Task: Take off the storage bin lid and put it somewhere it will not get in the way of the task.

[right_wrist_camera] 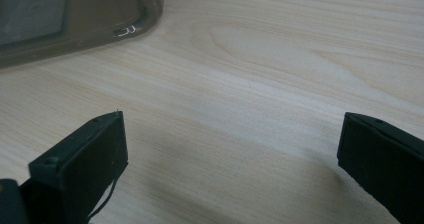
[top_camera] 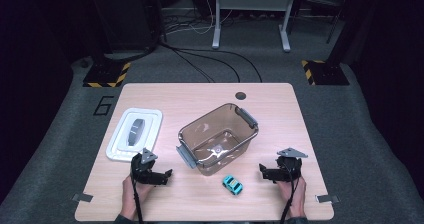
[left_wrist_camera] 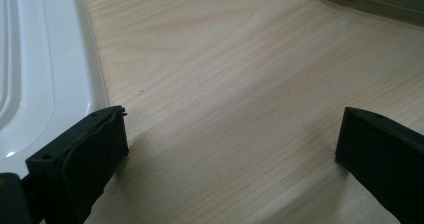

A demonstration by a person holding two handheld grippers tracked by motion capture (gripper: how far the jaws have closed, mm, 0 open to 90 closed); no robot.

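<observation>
The toy car (top_camera: pixel 232 184) sits near the table's (top_camera: pixel 280 104) front edge, between my two grippers and just in front of the clear bin (top_camera: pixel 218 138). I judge it light, rigid and smooth, prone to roll, so I'd pinch it across its sides. My left gripper (top_camera: pixel 169 174) and right gripper (top_camera: pixel 261 170) both stand wide, with nothing between the jaws. The high view shows the car and the white lid (top_camera: pixel 134 134) by the left edge whole; my left gripper view catches the lid's rim (left_wrist_camera: pixel 45 74), my right gripper view a bin corner (right_wrist_camera: pixel 75 14).
</observation>
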